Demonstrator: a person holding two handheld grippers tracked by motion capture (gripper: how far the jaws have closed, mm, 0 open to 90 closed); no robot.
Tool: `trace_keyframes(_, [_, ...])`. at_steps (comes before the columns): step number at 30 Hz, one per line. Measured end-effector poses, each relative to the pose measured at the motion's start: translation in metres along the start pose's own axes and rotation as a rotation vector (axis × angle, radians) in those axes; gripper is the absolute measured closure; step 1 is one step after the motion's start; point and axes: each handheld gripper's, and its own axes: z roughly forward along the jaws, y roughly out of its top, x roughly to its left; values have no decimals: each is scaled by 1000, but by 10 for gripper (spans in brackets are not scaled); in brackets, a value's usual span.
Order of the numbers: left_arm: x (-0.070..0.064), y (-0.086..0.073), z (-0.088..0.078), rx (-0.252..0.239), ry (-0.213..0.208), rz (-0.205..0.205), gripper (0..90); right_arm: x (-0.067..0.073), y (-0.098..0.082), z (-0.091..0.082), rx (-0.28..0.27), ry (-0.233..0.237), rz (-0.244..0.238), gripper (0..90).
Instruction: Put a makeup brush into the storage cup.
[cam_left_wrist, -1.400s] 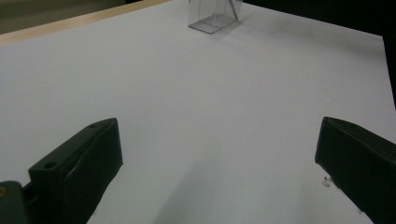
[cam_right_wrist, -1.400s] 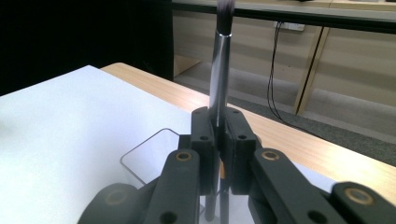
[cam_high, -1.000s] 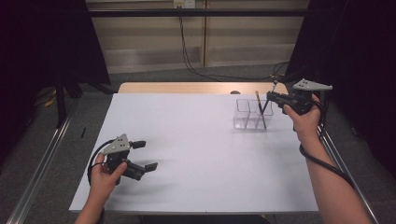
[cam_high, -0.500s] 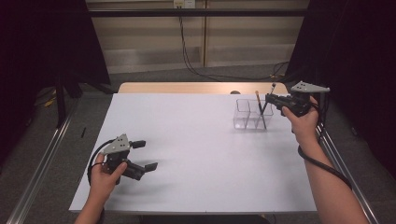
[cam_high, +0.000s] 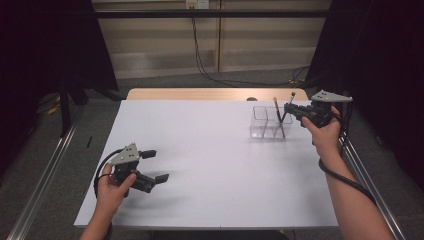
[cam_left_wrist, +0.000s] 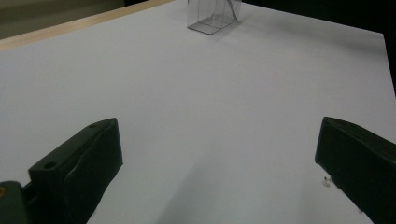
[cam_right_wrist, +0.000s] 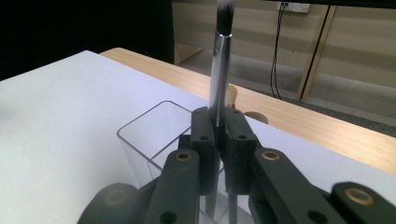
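Upright, the makeup brush (cam_right_wrist: 219, 70) is pinched between the closed right gripper (cam_right_wrist: 218, 135), over the clear organizer (cam_high: 265, 122) near the desk's (cam_high: 210, 150) far right corner.

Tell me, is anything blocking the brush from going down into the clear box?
Nothing visible blocks it. The right gripper is shut on the brush, holding it upright with its lower end already in the clear box. Another brush already stands in the box, slightly to the side, not underneath.
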Motion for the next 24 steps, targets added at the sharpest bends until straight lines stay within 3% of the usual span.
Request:
trace_keyframes(13, [0,1,1,0,-2,-4,6,0,-3,-2,-1,1,11,840])
trace_keyframes(24, [0,1,2,3,-3,6,6,0,-10,-4,-18,-3,47,634])
